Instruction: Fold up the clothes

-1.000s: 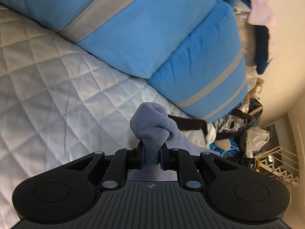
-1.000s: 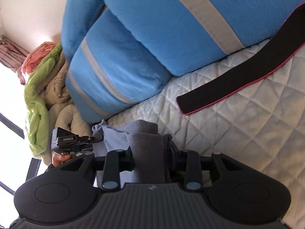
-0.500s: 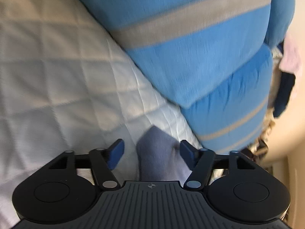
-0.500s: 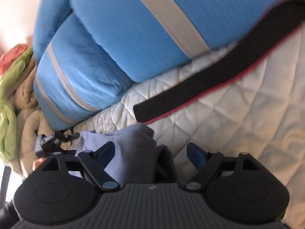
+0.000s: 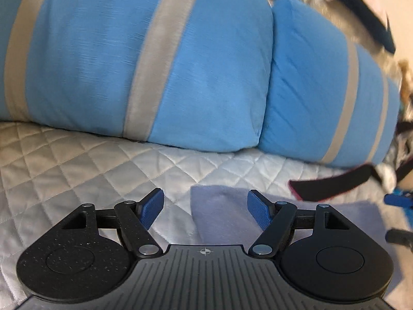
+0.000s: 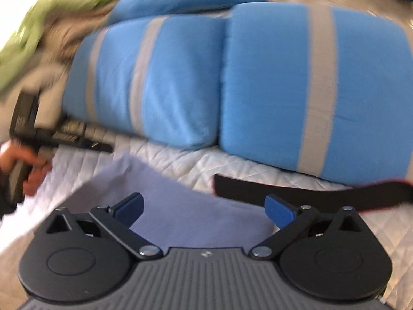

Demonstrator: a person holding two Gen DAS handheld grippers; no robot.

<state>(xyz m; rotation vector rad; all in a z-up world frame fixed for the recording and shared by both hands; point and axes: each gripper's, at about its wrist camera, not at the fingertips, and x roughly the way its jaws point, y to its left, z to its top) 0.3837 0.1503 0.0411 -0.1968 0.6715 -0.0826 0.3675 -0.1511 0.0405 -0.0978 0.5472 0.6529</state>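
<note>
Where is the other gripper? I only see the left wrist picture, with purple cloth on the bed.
Observer: In the right wrist view the left gripper sits at the left edge, over the quilt, held by a hand.
Child: Is the right one holding the cloth?
Observer: No. The right gripper is open, with the lavender cloth lying flat beneath it.
Child: Anything else I can't see?
Observer: A green blanket is heaped at the upper left, beyond the blue pillows.
</note>
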